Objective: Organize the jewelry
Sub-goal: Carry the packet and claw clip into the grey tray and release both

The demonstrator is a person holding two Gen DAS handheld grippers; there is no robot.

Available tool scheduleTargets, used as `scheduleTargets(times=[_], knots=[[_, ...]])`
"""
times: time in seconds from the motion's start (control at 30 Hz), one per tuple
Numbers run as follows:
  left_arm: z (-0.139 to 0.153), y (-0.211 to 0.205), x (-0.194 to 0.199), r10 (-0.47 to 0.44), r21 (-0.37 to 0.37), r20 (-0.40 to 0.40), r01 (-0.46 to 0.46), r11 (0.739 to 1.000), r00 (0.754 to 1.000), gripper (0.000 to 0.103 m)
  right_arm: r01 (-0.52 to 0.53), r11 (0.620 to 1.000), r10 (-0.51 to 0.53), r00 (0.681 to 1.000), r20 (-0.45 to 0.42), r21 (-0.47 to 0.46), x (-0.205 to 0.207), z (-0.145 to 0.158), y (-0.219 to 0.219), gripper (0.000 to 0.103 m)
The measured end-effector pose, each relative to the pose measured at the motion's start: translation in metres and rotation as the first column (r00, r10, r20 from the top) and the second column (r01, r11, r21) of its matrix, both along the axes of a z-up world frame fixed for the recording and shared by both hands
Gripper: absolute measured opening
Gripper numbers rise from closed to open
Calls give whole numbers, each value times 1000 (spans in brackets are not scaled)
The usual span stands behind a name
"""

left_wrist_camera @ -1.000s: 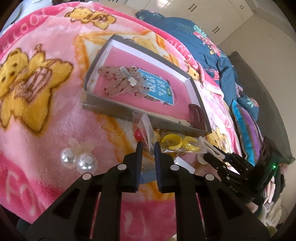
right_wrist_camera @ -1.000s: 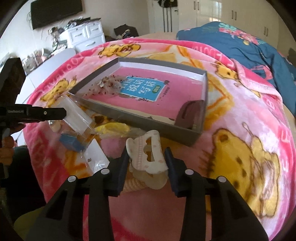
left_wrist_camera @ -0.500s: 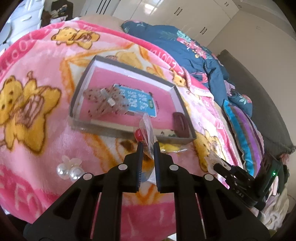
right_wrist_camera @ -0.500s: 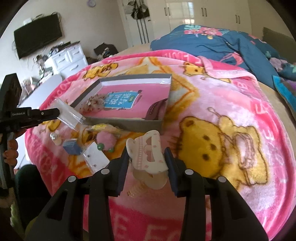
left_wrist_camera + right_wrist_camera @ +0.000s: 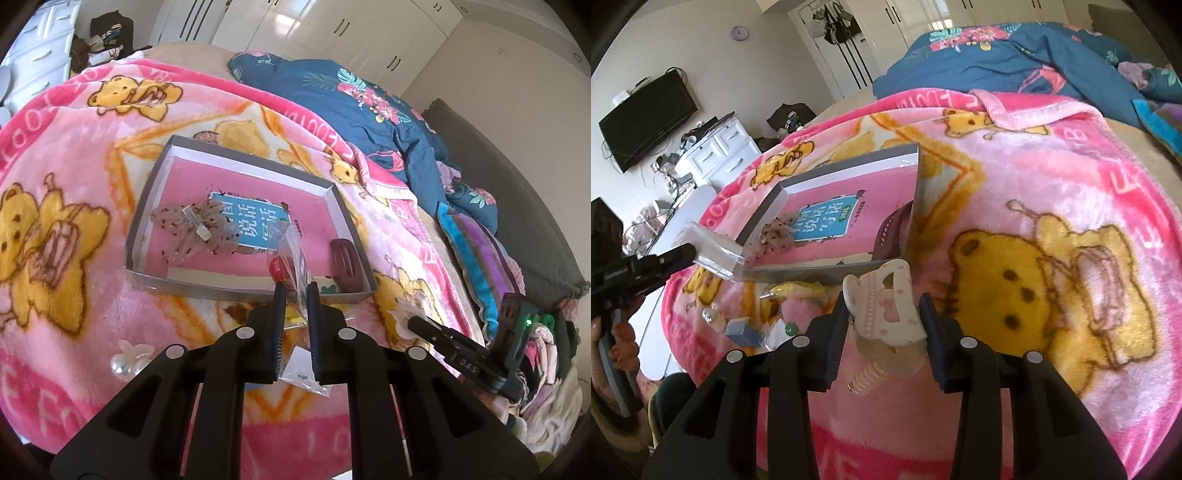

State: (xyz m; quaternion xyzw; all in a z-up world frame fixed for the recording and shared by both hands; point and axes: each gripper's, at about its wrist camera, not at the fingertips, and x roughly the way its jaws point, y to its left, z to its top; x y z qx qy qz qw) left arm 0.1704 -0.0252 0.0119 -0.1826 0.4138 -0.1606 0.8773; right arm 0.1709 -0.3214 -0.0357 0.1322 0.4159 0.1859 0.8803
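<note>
Clear bag's (image 5: 295,254) contents indistinct

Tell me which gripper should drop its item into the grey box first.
Probably left: the left gripper holds the clear bag right at the grey box edge; the right gripper, holding the white claw clip, sits further back.

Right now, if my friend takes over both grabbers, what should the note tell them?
Left hand-held gripper: shut on a clear plastic bag with a red bead, held above the grey box's near wall.
Right hand-held gripper: shut on a cream hair claw, short of the box.
Done: sheer bow clip and brown clip are boxed.
Left: box both held items, then the pearl clip and yellow piece.
</note>
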Motion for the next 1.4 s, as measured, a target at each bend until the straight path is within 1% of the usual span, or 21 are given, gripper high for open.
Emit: scheduleTargets(times=[0.03, 0.07, 0.1, 0.13, 0.2, 0.23, 0.27, 0.3, 0.37, 0.4, 0.43, 0.5, 0.57, 0.7, 0.87, 0.97, 1.17, 1.27, 1.4], knots=[[0, 0, 0, 1, 2, 1, -1, 1000, 1000, 5, -3, 999, 3, 1000, -10, 33, 3, -2, -1, 37], [0, 0, 0, 3, 0, 1, -3, 1000, 1000, 5, -9, 996, 12, 999, -41, 89, 8, -6, -3, 37], [0, 0, 0, 2, -1, 0, -2, 1000, 1000, 5, -20, 994, 28, 997, -73, 107, 14, -11, -3, 38], [0, 0, 1, 2, -4, -2, -2, 1000, 1000, 5, -20, 995, 28, 996, -89, 94, 17, -15, -1, 39], [-2, 0, 4, 2, -6, -5, -2, 1000, 1000, 5, -1, 999, 5, 996, -90, 43, 21, -22, 1, 40], [-2, 1, 6, 0, -6, -6, 0, 1000, 1000, 5, -10, 1000, 12, 996, -86, 23, 21, -24, 2, 41], [-3, 1, 7, -2, -5, -8, 2, 1000, 1000, 5, -9, 1000, 10, 997, -80, 6, 21, -25, 3, 47], [-4, 1, 8, -3, -4, -10, 3, 1000, 1000, 5, -8, 999, 6, 998, -63, -32, 20, -24, 5, 48], [-4, 1, 11, -6, -6, -11, 6, 1000, 1000, 5, -20, 997, 17, 999, -43, -72, 18, -25, 7, 49], [-4, 2, 12, -5, -4, -11, 5, 1000, 1000, 5, -32, 997, 28, 998, -48, -77, 19, -26, 8, 47], [-4, 2, 14, -4, -6, -11, 4, 1000, 1000, 5, -37, 997, 34, 998, -50, -69, 19, -28, 7, 41], [-4, 2, 18, -2, -8, -11, 2, 1000, 1000, 5, -36, 997, 33, 998, -44, -61, 21, -27, 5, 40], [-3, 2, 21, -2, -10, -11, 2, 1000, 1000, 5, -42, 997, 40, 999, -34, -58, 21, -23, 4, 38], [2, 2, 27, -3, -8, -2, 3, 1000, 1000, 5, -62, 998, 62, 998, -4, -30, 23, -6, 2, 38], [8, 2, 36, -1, -1, 6, 1, 1000, 1000, 5, -65, 998, 65, 998, 22, 12, 32, 16, -3, 38], [10, 2, 43, -5, 6, 10, 4, 1000, 1000, 5, -70, 998, 69, 997, 47, 12, 39, 31, -1, 38], [12, 1, 61, -9, 1, 12, 9, 1000, 1000, 5, -95, 995, 94, 991, 93, 6, 61, 51, 12, 38], [8, -3, 72, -15, -2, 7, 15, 1000, 1000, 5, -105, 994, 105, 988, 113, -4, 76, 57, 23, 38], [1, -10, 87, -30, 2, -9, 30, 1000, 1000, 5, -107, 994, 108, 987, 118, -10, 97, 59, 38, 38]])
